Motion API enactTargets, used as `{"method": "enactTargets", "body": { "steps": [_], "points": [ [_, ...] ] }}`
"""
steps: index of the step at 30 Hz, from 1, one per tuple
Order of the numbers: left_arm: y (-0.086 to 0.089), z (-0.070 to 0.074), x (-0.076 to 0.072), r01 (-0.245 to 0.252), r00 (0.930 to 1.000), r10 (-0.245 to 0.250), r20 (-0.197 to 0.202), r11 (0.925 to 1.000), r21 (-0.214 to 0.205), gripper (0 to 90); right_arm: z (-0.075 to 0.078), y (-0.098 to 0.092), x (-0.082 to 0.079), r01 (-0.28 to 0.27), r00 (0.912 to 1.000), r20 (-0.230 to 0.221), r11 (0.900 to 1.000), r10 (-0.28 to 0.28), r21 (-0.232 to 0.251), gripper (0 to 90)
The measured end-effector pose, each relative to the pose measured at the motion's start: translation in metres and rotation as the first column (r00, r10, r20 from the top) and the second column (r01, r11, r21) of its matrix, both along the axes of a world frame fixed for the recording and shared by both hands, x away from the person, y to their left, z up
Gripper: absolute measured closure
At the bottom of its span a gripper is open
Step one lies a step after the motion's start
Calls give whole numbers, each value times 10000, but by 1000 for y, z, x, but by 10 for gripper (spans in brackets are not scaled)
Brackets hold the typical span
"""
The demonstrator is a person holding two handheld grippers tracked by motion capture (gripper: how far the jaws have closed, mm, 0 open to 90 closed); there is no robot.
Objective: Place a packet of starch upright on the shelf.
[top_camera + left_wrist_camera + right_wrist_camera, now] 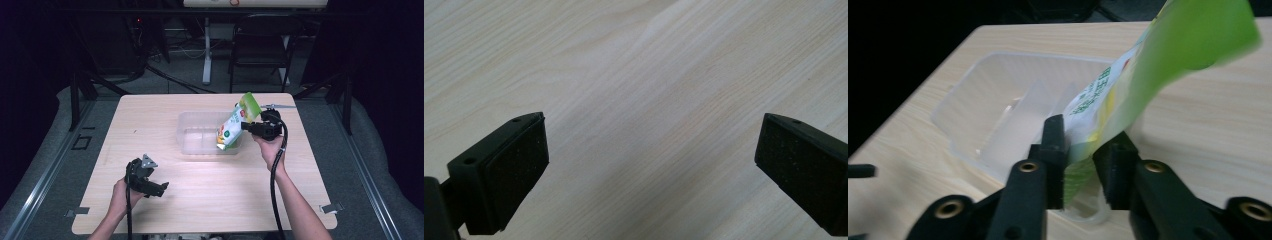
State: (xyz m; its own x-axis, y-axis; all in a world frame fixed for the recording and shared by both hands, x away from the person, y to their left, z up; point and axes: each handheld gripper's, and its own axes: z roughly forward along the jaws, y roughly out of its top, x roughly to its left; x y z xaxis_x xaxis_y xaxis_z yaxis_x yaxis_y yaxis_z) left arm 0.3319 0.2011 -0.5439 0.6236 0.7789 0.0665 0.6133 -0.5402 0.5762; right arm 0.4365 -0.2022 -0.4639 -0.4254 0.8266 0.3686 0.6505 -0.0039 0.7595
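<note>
A green and white snack pouch [236, 123] hangs tilted over the right end of a clear plastic bin [200, 120]. My right gripper [246, 126] is shut on the pouch's side, held from the right above the bin's rim. In the right gripper view the pouch [1128, 90] is pinched between the two black jaws, with the clear bin [993, 110] behind and below it. My left gripper [162, 189] rests low over the table near the front left, open, with nothing between its jaws. In the left gripper view its fingers [509, 170] stand wide apart over bare wood.
The bin stands in the middle of a light wooden table [150, 120]. A black chair [260, 45] and a white table leg [206, 47] stand on the floor beyond the far edge. Small metal clips [331, 207] sit at the table's front corners.
</note>
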Motion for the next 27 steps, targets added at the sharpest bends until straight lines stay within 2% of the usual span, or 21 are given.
{"method": "enactTargets", "body": {
  "steps": [3, 8, 12, 15, 17, 22, 24, 27],
  "points": [
    [0, 0, 0, 1, 10000, -1, -7, 10000, -14, 8, -4, -2, 0, 53, 9999, -141, 9991, -47, 423, 845],
    [-2, 0, 0, 54, 10000, -54, -6, 10000, 33, 7, -9, -3, -6, 170, 9998, -76, 9990, -167, 406, 867],
    [-2, 0, 0, 62, 10000, -62, -5, 10000, 51, 8, -12, -2, -10, 205, 9998, 58, 9997, -206, 164, 870],
    [-2, 0, 0, 48, 10000, -48, -13, 10000, 50, 8, -13, 1, -12, 219, 9994, 267, 9996, -214, -172, 873],
    [-3, 0, 0, 51, 10000, -51, -14, 10000, 57, 8, -14, 3, -14, 228, 9987, 464, 9981, -202, -568, 874],
    [-3, 0, 0, 70, 10000, -69, -5, 10000, 65, 8, -18, 10, -17, 95, 9968, 801, 9905, 16, -1372, 875],
    [-3, 0, 0, 63, 10000, -62, -3, 10000, 69, 8, -19, 11, -18, 96, 9959, 900, 9888, 39, -1491, 876],
    [-3, 0, 0, 102, 9999, -102, 6, 9999, 66, 8, -19, 15, -19, 50, 9948, 1009, 9783, 163, -2070, 876]
  ]
}}
